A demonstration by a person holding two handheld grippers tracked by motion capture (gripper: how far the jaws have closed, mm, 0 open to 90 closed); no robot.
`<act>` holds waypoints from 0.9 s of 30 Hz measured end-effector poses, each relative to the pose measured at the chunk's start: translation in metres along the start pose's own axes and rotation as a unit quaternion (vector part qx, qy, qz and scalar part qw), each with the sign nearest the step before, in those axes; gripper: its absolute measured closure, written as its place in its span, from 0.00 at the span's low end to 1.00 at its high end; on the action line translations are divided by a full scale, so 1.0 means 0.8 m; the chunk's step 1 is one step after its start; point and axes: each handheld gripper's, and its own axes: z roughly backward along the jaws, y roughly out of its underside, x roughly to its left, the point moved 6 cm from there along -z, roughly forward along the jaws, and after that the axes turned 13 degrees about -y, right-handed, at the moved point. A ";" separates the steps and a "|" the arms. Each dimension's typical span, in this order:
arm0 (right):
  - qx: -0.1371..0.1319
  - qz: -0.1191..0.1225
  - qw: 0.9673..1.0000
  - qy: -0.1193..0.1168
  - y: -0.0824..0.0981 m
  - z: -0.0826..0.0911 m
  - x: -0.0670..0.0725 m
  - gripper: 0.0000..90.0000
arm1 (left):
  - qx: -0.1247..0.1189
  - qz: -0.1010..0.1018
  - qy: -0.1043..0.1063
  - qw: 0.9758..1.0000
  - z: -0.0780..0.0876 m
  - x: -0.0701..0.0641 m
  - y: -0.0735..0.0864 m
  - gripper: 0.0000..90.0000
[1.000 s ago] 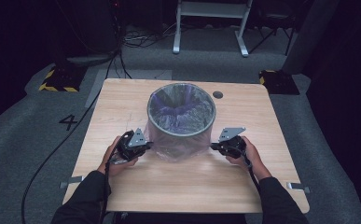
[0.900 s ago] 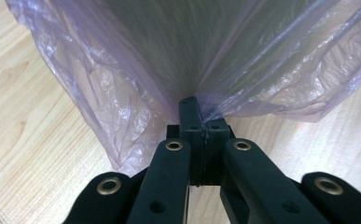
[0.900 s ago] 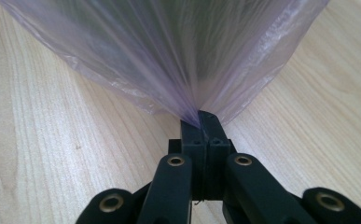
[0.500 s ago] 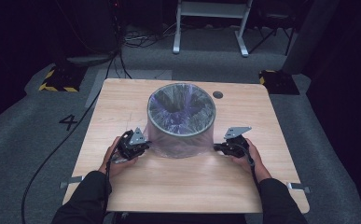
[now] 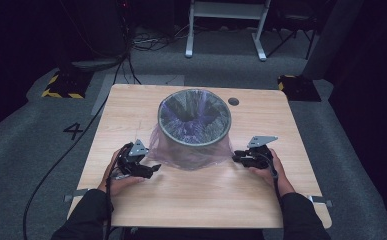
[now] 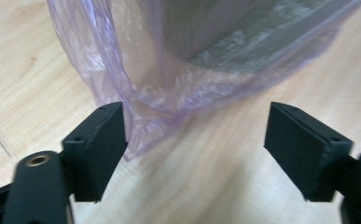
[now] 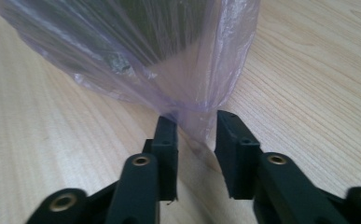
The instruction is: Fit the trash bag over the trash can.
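The wire bin (image 5: 195, 122) with its purple bag (image 5: 191, 155) stands near the middle of the table (image 5: 281, 125). The left gripper (image 5: 151, 170) has just been opening, its jaws wide apart beside the bag's hem. The right gripper (image 5: 236, 157) has also just been opening; a fold lies loosely between its jaws.

Your forearms come in from the near edge, sleeves dark, each hand low over the tabletop and holding a gripper that points inward. Your left gripper (image 5: 153, 169) has just been opening; its jaws stand wide apart. Your right gripper (image 5: 235, 156) has just been opening too; its jaws stand narrowly apart, pressing on nothing.
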 end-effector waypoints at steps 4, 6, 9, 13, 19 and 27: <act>-0.021 -0.025 0.999 -0.001 0.002 0.013 -0.004 0.51 | -0.003 0.008 -0.011 1.000 0.015 0.002 0.006 0.17; -0.029 -0.033 0.999 -0.003 0.004 0.019 -0.005 0.46 | -0.001 0.016 -0.010 1.000 0.019 -0.001 0.012 0.17; -0.036 -0.038 0.999 0.000 0.006 0.029 -0.005 0.34 | 0.005 0.014 -0.006 1.000 0.022 -0.005 0.022 0.17; -0.066 -0.039 0.997 -0.003 -0.001 0.042 0.003 0.25 | 0.011 0.022 0.001 1.000 0.024 -0.012 0.031 0.18; -0.100 -0.013 0.995 0.021 -0.022 0.058 0.019 0.25 | 0.020 0.017 0.010 1.000 0.029 -0.024 0.043 0.18; -0.138 0.021 0.989 0.047 -0.052 0.079 0.039 0.23 | 0.040 0.010 0.017 0.999 0.031 -0.031 0.060 0.18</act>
